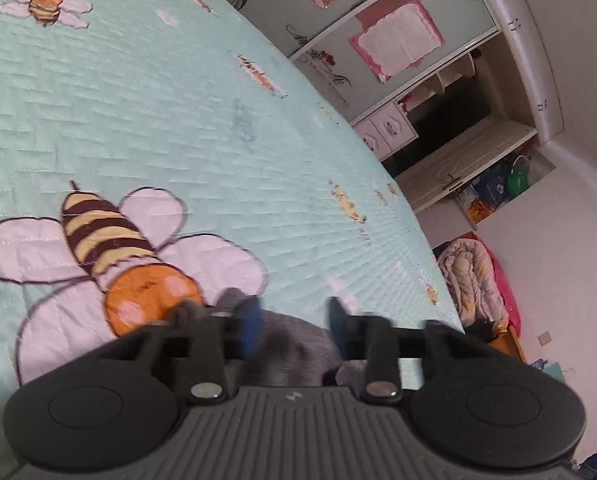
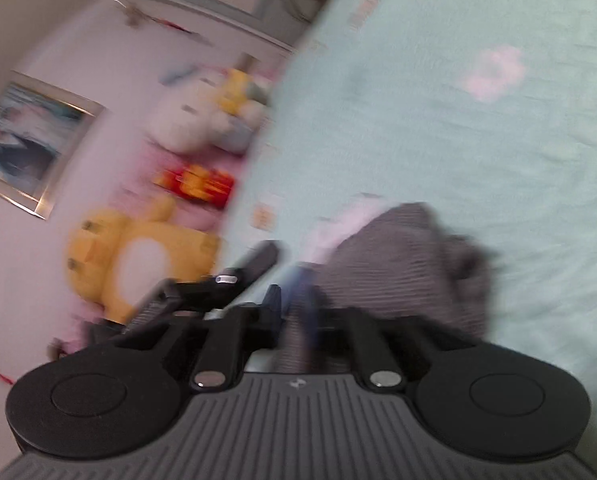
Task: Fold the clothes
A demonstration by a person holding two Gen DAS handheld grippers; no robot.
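A grey ribbed garment (image 1: 298,348) lies bunched on a mint-green quilted bedspread (image 1: 218,140) printed with bees. In the left wrist view my left gripper (image 1: 294,326) sits low over the bed, and the grey cloth fills the narrow gap between its blue pads (image 1: 250,328). The right wrist view is blurred. There the same garment (image 2: 398,264) rises in a crumpled heap on the bedspread (image 2: 478,140). My right gripper (image 2: 298,304) is shut, with a strip of the cloth pinched between its fingers. A black gripper part (image 2: 234,280) shows just to its left.
The bed's edge curves along the right of the left wrist view. Beyond it stand a wardrobe with sliding doors (image 1: 378,40), a white shelf unit (image 1: 470,148) and a bundle of bedding (image 1: 474,280). Plush toys (image 2: 138,256) and a framed picture (image 2: 30,144) line the other side.
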